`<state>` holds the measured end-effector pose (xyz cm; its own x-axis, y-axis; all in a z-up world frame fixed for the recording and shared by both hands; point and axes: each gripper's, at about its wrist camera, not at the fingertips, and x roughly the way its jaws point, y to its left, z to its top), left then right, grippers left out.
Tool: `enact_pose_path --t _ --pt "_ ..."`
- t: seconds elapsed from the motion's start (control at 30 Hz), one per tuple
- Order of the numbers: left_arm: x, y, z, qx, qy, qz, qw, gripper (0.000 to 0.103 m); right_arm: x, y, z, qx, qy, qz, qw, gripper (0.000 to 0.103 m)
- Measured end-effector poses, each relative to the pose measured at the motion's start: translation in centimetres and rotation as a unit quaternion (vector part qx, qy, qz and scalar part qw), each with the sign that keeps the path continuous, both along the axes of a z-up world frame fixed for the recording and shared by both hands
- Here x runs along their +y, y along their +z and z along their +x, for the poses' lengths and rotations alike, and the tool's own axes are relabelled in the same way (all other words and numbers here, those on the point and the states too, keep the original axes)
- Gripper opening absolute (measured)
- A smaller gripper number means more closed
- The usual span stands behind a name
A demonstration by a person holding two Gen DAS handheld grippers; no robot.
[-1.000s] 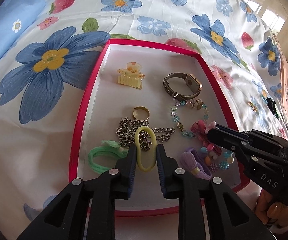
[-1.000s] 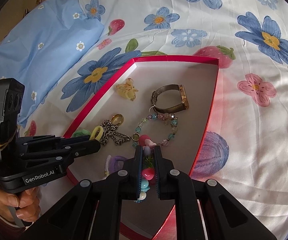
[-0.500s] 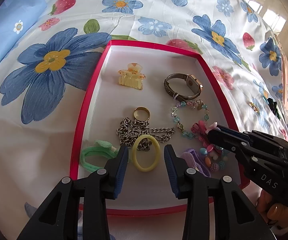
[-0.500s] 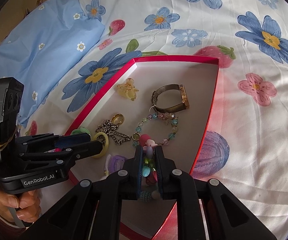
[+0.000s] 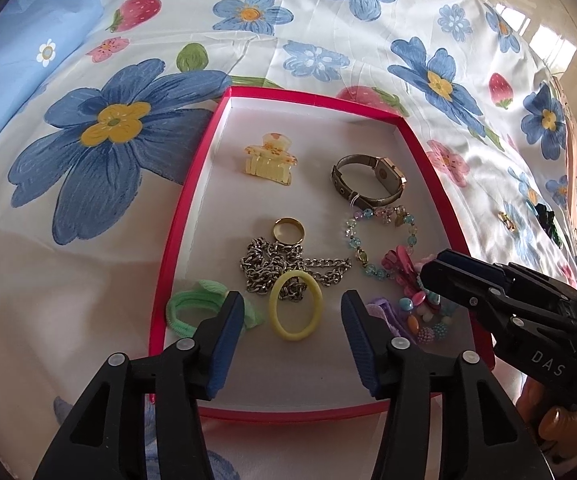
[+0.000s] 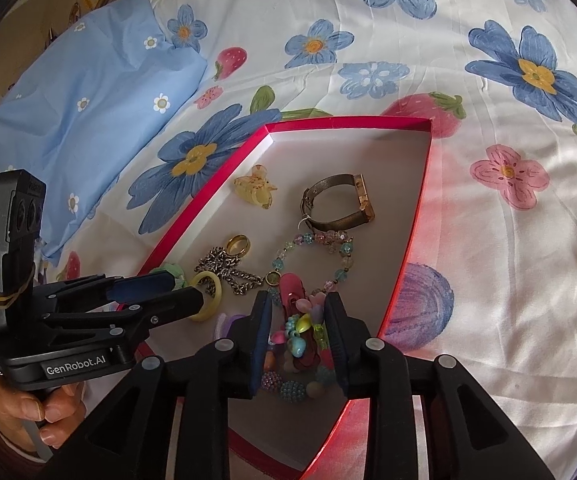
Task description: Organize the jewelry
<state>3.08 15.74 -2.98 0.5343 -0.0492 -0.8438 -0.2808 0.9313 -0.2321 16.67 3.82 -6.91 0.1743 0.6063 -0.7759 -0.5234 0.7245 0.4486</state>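
My tray point(image 5: 176, 240) sits on the bedsheet point(image 5: 88, 264), mid-frame in the left wrist view. In it, the hair claw point(image 5: 269, 158) lies upper left and the watch point(image 5: 368, 178) upper right. Below them, the ring point(image 5: 289, 230) touches the chain point(image 5: 276, 266), with the bead bracelet point(image 5: 380, 236) to the right. The oval hair tie point(image 5: 295, 305) overlaps the chain, lying between my left gripper point(image 5: 292, 332) fingers. The scrunchie point(image 5: 192, 308) lies lower left and the charm bracelet point(image 6: 298, 340) lower right.

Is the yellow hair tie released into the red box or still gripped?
Released. The yellow hair tie lies flat in the red box; the left gripper is opening, its pads clear of it.
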Motion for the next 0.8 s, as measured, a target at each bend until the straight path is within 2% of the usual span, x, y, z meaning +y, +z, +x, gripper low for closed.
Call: enact_pose_path --t 0.1,0.23,0.4,0.67,0.8 --pt "0.1 0.4 -0.5 -0.003 0.005 -0.001 1.0 0.055 -0.3 0.5 -0.1 -0.003 -0.004 0.004 1.0 0.033" --pt "0.2 1.3 -1.3 -0.014 0.011 0.002 0.9998 0.065 -1.0 1.6 -0.2 -0.015 -0.01 0.018 1.0 0.041" --pt "0.0 2.4 -2.5 -0.025 0.016 0.01 0.9995 0.071 -1.8 2.8 -0.5 -0.027 -0.016 0.029 0.999 0.042" --pt "-0.2 3.8 -6.1 -0.054 0.049 0.005 0.9973 0.089 -3.9 3.4 -2.0 -0.02 -0.036 0.058 0.997 0.061" --pt "-0.7 3.6 -7.9 -0.057 0.051 0.006 0.997 0.092 -5.0 3.4 -3.1 -0.012 -0.038 0.069 0.997 0.066"
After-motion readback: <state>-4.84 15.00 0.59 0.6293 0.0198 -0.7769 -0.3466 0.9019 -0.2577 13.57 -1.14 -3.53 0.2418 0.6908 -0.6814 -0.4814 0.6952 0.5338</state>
